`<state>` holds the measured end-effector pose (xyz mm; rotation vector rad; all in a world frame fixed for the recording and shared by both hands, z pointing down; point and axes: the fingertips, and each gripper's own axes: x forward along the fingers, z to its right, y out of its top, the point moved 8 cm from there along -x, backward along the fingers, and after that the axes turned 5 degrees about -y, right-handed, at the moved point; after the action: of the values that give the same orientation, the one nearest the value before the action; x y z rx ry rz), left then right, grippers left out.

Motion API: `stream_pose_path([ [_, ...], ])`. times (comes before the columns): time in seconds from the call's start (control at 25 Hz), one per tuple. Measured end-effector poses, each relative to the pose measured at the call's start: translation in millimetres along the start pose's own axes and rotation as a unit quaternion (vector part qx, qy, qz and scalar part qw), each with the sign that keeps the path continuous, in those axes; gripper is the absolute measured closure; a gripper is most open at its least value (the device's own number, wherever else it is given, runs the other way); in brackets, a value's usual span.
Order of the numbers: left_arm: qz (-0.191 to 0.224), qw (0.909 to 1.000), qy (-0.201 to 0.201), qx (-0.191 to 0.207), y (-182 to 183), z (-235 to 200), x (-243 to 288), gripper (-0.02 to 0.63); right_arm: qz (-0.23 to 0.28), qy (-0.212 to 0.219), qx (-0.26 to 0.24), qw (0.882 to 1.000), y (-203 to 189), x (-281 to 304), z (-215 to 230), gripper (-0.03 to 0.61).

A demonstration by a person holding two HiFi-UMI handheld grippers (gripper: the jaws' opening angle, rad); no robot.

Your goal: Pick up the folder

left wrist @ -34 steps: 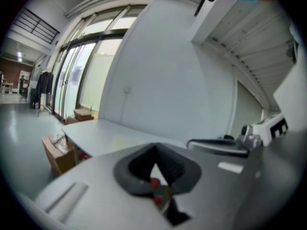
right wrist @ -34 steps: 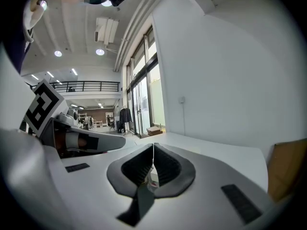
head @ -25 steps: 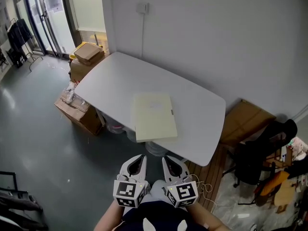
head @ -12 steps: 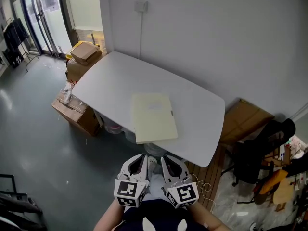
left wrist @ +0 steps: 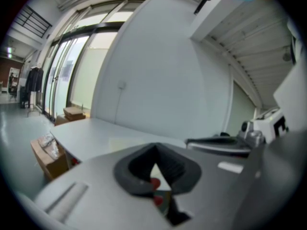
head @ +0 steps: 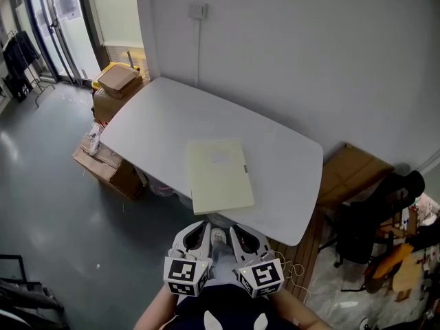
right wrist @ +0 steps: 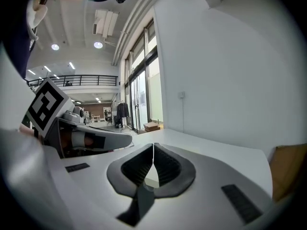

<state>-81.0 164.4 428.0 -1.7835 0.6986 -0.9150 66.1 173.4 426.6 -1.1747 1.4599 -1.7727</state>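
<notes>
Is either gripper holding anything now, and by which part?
Nothing. The left gripper and the right gripper are shut and empty; the folder lies on the table.

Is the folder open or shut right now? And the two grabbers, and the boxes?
folder: closed, lying flat on the table, near end sticking out over the edge
left gripper: shut, holding nothing
right gripper: shut, holding nothing
top box: closed, stacked on another box beside the table
</notes>
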Motion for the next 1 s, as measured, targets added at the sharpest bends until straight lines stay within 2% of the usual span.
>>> stream_pose_path([
  [0.4,-0.009,1.0000,0.005,0.000,8.4,-16.0,26.7,0.609,-0.043,0.028,0.027,0.998,-3.6,30.0,20.8,0.569],
  [1.0,-0.046,0.9987,0.018,-0.005,7.9,-45.8,60.5,0.609,-0.073,0.008,0.020,0.997,-4.2,72.0,42.8,0.568],
])
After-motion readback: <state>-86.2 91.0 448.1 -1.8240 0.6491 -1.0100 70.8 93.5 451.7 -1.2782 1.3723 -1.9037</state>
